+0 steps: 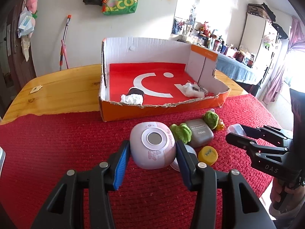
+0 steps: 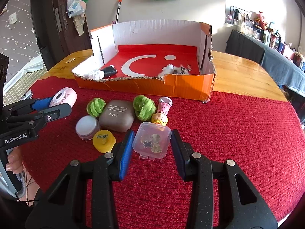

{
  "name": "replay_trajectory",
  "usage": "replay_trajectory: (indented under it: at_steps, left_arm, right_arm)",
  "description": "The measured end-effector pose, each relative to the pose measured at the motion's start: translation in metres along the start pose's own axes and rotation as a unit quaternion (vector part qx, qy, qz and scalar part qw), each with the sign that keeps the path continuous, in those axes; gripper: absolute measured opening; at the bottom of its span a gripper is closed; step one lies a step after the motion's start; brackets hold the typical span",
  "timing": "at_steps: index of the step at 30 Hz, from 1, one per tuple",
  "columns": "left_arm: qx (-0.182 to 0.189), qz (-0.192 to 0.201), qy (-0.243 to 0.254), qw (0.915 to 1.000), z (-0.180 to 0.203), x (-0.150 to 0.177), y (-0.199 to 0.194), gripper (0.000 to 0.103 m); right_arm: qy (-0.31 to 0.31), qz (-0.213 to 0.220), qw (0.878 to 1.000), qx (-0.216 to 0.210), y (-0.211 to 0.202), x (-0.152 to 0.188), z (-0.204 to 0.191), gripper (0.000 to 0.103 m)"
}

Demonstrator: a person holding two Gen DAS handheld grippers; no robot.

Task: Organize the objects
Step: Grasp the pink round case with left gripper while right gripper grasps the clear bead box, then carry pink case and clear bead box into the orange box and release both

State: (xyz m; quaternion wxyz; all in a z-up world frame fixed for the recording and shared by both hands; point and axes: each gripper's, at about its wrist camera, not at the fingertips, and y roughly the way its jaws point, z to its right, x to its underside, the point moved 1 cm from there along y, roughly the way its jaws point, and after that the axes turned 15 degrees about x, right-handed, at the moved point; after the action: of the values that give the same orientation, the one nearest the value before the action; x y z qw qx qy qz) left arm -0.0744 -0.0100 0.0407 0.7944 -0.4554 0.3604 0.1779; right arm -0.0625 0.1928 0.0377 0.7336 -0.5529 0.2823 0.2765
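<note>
My left gripper [image 1: 152,150] is shut on a pink rounded case [image 1: 152,146] with a silver disc, held above the red cloth; it also shows in the right wrist view [image 2: 63,97]. My right gripper [image 2: 151,143] is open around a small clear plastic box [image 2: 152,141] lying on the cloth, with a gap on the right side. An orange cardboard box [image 2: 183,87] with a red floor stands beyond, holding a black-and-white item [image 2: 103,72] and a white fluffy item [image 2: 172,69].
On the red cloth [image 2: 228,133] lie a brown eyeshadow case [image 2: 116,115], two green pompoms [image 2: 95,106] [image 2: 144,106], a small doll [image 2: 162,112], a white-lidded jar [image 2: 87,127] and a yellow cap [image 2: 103,140]. The wooden table [image 2: 244,72] extends behind.
</note>
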Motion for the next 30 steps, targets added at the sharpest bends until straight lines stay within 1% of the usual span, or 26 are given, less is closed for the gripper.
replay_trajectory:
  at_steps: [10, 17, 21, 25, 28, 30]
  left_arm:
    - [0.006, 0.005, 0.001, 1.0000, 0.004, -0.001, -0.005, 0.050]
    - [0.020, 0.011, 0.004, 0.9997, 0.011, -0.006, -0.012, 0.050]
    - [0.045, 0.013, 0.006, 0.9989, 0.014, -0.020, -0.013, 0.050]
    - [0.056, 0.004, 0.024, 0.9981, 0.019, -0.040, -0.010, 0.050]
    - [0.072, -0.006, 0.040, 0.9966, 0.022, -0.056, -0.004, 0.050]
    - [0.079, -0.021, 0.046, 0.9956, 0.020, -0.068, 0.005, 0.050]
  right_arm:
    - [0.000, 0.001, 1.000, -0.010, -0.003, 0.000, 0.000, 0.038]
    - [-0.002, 0.008, 1.000, -0.024, -0.008, -0.007, -0.001, 0.038]
    - [-0.005, 0.016, 0.999, -0.045, -0.013, -0.020, 0.000, 0.038]
    - [-0.020, 0.026, 0.997, -0.073, -0.018, -0.042, -0.001, 0.038]
    - [-0.039, 0.035, 0.995, -0.085, -0.019, -0.061, -0.002, 0.038]
    - [-0.049, 0.035, 0.993, -0.098, -0.015, -0.076, -0.002, 0.038]
